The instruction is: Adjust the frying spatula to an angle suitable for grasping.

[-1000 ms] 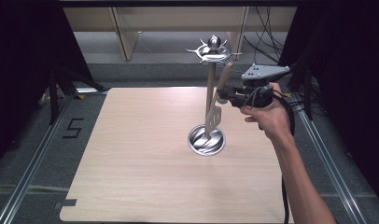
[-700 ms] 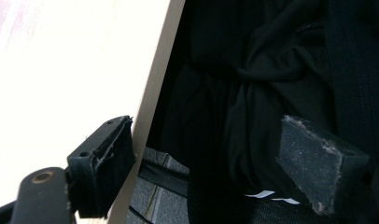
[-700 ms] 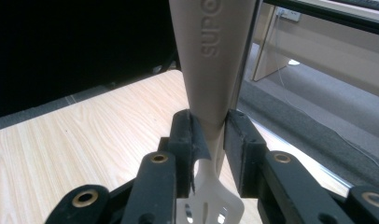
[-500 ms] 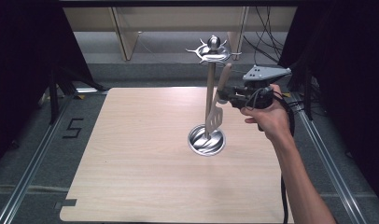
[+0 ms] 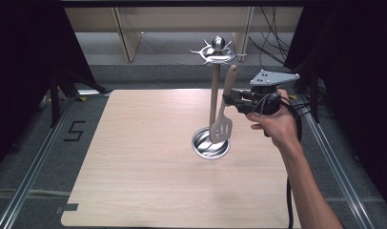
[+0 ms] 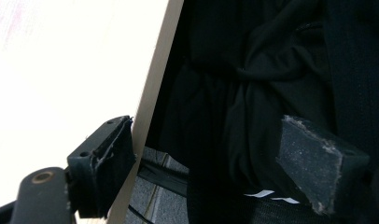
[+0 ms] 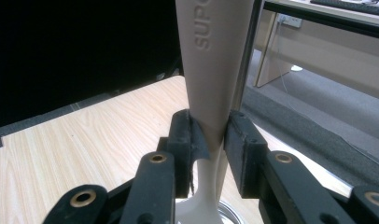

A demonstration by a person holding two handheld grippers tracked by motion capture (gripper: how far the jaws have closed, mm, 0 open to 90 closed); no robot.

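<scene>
Rack pole [image 5: 213, 93] just beside spatula [image 5: 223, 114]

A pale wooden table [image 5: 134, 167] stands on grey carpet floor [image 5: 34, 157]; black curtains [image 5: 20, 57] hang at both sides; beyond the jaws, light wooden furniture [image 5: 129, 33] and trailing cables [image 5: 272, 43].

The utensil stand [image 5: 213, 95] rises from its round base [image 5: 210, 143] right of the desk [image 5: 134, 157] centre, the only obstacle on it. Left of and in front of the stand the wood lies bare; the held spatula [image 5: 223, 114] crowds its right side, just beside the pole.
</scene>
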